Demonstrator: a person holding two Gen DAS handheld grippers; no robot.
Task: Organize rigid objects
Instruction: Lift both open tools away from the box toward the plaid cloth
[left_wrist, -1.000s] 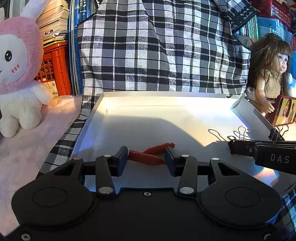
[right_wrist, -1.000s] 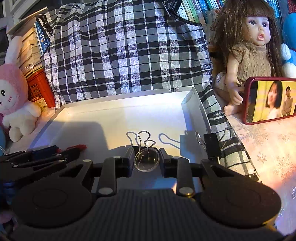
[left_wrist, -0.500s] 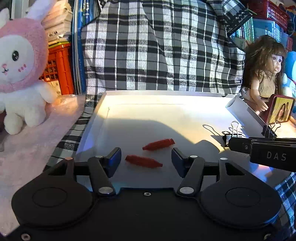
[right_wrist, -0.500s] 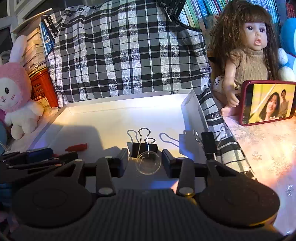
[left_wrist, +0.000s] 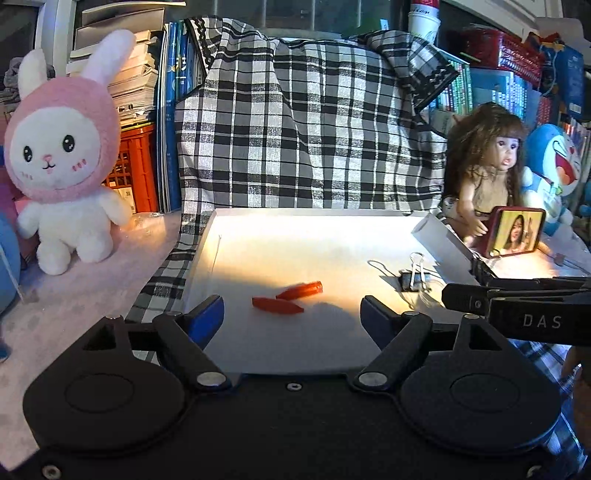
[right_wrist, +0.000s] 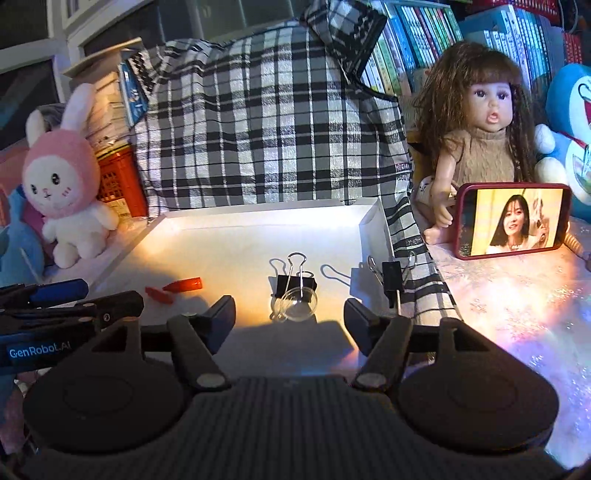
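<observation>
Two small red plastic pieces (left_wrist: 286, 300) lie touching inside the shallow white cardboard tray (left_wrist: 280, 216), left of the black metal binder clip (right_wrist: 296, 284) and the small clear glass dish (right_wrist: 297, 304) against it. Both the left claw (left_wrist: 291, 317) and right claw (right_wrist: 290, 317) gape, released. The pieces look light, stiff and slick; pinch across the middle. The dish seems fragile.

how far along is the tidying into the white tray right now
Done: two red pieces, a black binder clip and a small clear dish lie inside the white tray. In hand: nothing; the left gripper and right gripper are both open and empty. Left: another binder clip sits clipped on the tray's right wall.
</observation>
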